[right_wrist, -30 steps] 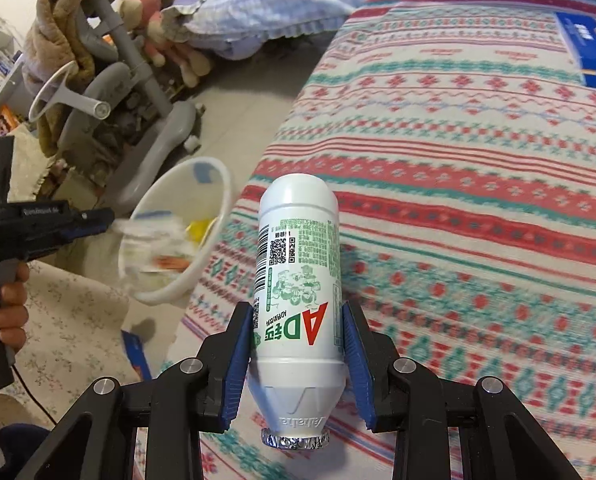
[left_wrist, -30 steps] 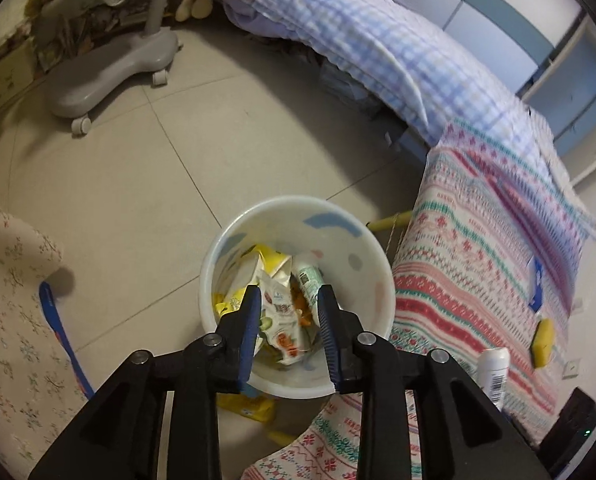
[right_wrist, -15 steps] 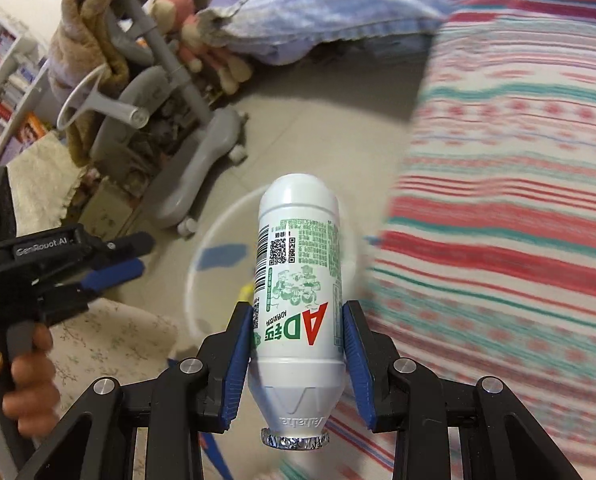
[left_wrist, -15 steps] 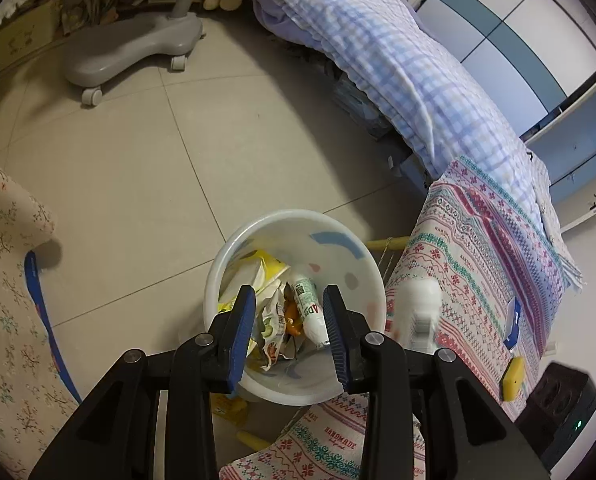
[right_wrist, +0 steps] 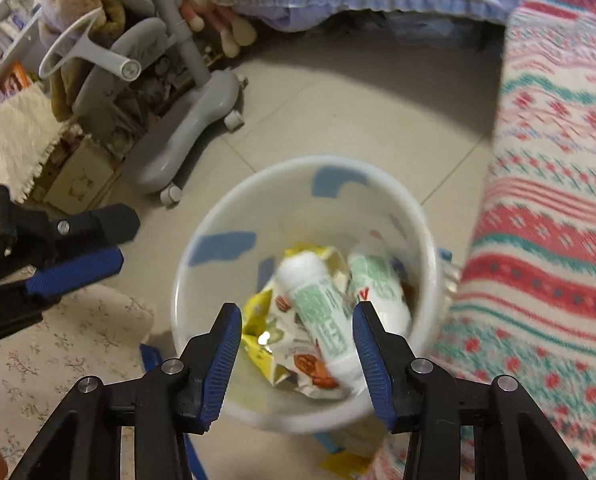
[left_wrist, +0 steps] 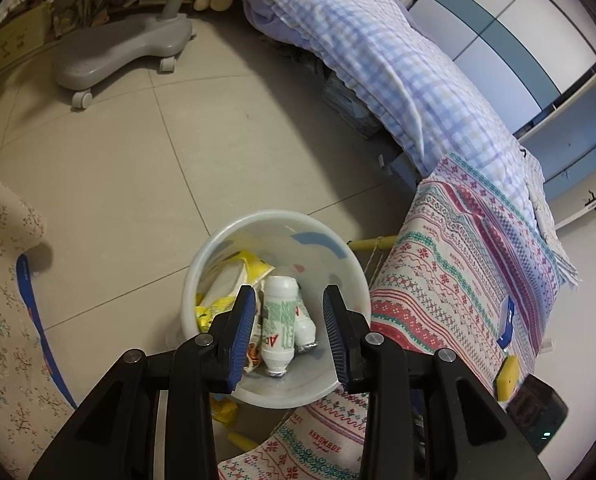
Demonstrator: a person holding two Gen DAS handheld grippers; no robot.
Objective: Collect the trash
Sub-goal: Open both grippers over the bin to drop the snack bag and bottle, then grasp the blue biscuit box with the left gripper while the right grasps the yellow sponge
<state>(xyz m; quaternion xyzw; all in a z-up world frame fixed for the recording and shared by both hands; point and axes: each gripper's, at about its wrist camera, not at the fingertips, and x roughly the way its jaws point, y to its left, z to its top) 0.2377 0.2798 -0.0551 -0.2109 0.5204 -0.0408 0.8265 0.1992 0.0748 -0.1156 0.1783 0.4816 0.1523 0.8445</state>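
Two bottles (left_wrist: 278, 320) in bin (left_wrist: 349, 264); bin rim touching blanket (left_wrist: 457, 264) edge.

grey chair base (left_wrist: 118, 56), checked quilt (left_wrist: 377, 64), patterned blanket (left_wrist: 457, 280)

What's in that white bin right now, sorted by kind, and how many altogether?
White drink bottles: 2, one lying beside the other
Snack wrappers: at least 2, a yellow one and a white printed one; any more are hidden
Total: at least 4 in the bin
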